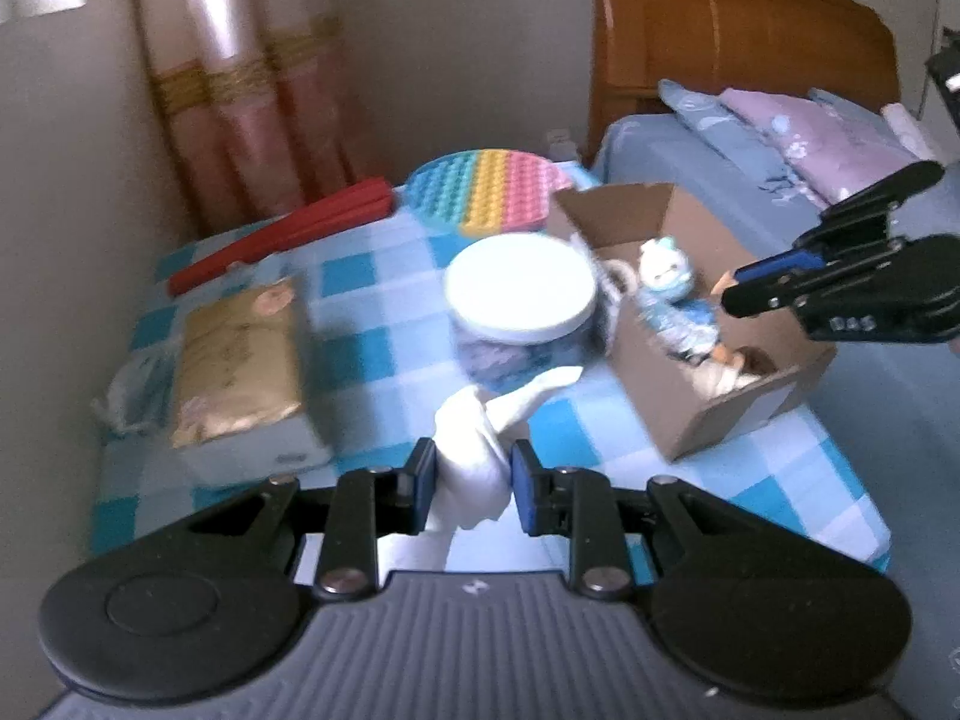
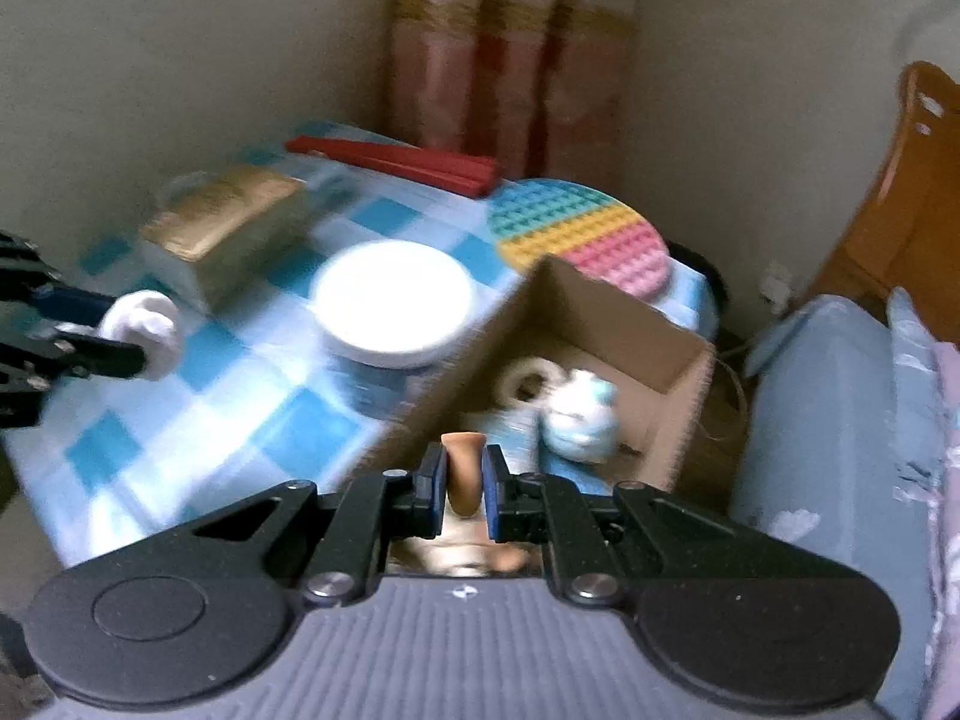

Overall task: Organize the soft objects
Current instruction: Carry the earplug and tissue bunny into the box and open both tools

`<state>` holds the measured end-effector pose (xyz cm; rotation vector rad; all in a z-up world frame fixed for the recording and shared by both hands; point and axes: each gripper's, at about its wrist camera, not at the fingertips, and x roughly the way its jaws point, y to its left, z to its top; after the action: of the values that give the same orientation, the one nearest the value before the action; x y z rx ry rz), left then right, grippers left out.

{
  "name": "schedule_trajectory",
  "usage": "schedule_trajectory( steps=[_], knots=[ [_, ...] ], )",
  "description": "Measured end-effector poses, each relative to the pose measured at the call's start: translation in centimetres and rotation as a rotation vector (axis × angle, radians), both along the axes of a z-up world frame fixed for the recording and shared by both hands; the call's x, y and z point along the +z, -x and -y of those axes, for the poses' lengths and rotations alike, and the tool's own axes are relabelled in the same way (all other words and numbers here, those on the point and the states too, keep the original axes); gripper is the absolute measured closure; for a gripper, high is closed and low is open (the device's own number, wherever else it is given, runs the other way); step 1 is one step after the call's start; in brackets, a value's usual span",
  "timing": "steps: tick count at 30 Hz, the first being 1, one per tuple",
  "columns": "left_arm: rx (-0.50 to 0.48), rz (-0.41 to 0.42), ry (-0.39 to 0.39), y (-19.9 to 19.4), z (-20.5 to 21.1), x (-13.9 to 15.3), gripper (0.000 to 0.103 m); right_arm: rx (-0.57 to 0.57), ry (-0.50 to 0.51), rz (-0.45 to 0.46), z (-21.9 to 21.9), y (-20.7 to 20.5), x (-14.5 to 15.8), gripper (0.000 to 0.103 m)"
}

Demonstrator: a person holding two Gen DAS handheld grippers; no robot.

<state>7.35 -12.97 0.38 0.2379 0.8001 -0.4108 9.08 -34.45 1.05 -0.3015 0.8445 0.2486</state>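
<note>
Left gripper (image 1: 471, 486) clamping white plush (image 1: 480, 456), right gripper (image 2: 462, 483) clamping tan toy (image 2: 462, 468), cardboard box (image 2: 684, 360) holding plushies (image 2: 579, 417)

R gripper (image 2: 461, 483) clamped on tan soft piece (image 2: 462, 463) | over cardboard box (image 2: 678, 372) w/ blue-white plush (image 2: 581, 420) inside | L gripper (image 2: 129, 330) pinching white soft item (image 2: 147, 324) | checked cloth (image 2: 240, 384)

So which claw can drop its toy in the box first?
Probably the right claw: its brown toy hangs right at the cardboard box. The left claw, with the white toy, is farther back over the table.
</note>
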Motion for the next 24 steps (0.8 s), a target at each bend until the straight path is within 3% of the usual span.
schedule_trajectory(
  steps=[6,11,18,24],
  knots=[
    [-0.054,-0.009,0.009,-1.8,2.9,0.2,0.078,-0.058,-0.036,-0.022,2.3,-1.3,-1.5,0.082],
    [-0.105,0.014,0.002,-3.5,5.4,0.8,0.078,-0.094,-0.076,-0.019,3.0,-0.5,-1.8,0.04],
    [-0.197,0.017,0.014,-6.9,9.9,1.8,0.078,-0.099,-0.134,-0.021,3.3,1.3,-1.8,0.038],
    [-0.26,-0.052,0.07,-10.8,14.6,1.3,0.077,-0.11,-0.156,-0.021,3.2,2.0,-1.8,0.038]
  ],
)
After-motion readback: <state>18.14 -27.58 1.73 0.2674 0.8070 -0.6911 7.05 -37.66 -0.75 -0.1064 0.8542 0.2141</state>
